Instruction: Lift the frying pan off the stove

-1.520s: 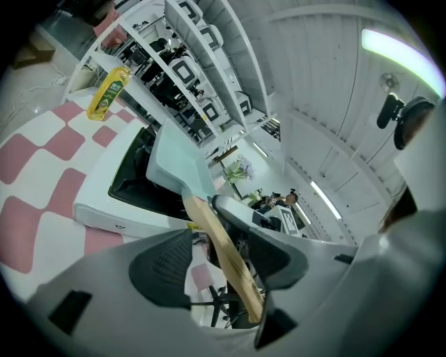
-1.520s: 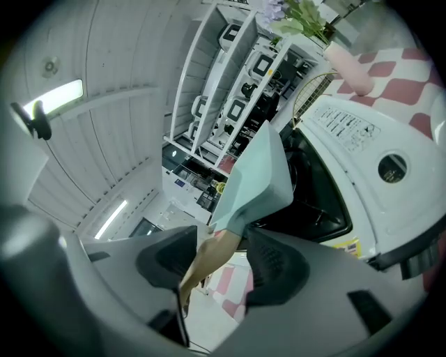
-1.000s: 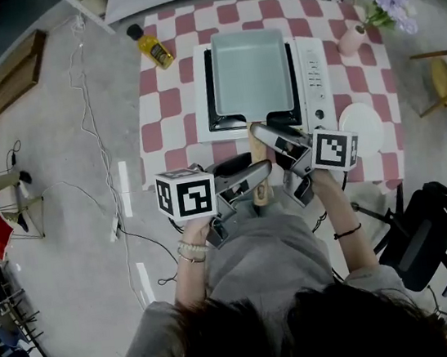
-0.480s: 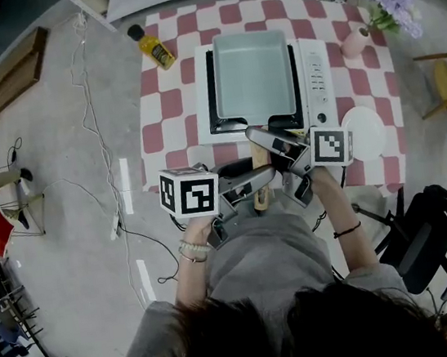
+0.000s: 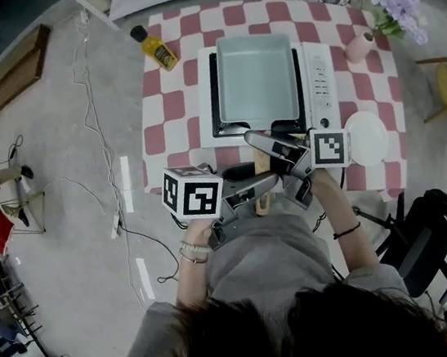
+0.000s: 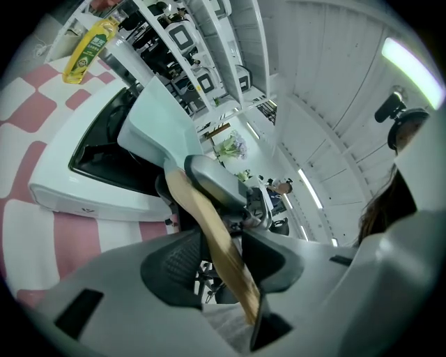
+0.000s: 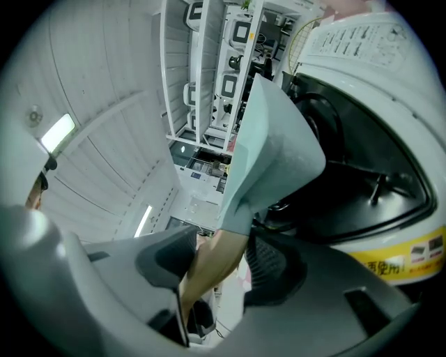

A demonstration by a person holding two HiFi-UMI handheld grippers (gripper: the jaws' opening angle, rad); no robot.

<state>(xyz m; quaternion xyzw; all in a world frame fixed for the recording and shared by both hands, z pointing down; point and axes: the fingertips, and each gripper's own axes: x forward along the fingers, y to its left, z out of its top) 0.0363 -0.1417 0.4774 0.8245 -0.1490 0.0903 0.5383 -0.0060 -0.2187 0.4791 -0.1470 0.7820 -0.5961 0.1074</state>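
Frying pan [image 5: 255, 78]: pale rectangular pan, seated on the stove [image 5: 321, 77]; stove stands on the checked table [image 5: 164, 108].
Handle [image 6: 209, 223]: wooden, points off the table edge toward the person.
Left gripper [image 6: 219, 245]: jaws closing, handle runs between them near its free end; pads just beside the wood, no firm clamp visible.
Right gripper [image 7: 219, 259]: jaws wide, closing, straddling the handle close to the pan body.
Nearby: oil bottle [image 5: 158, 52] at the far left corner of the table.
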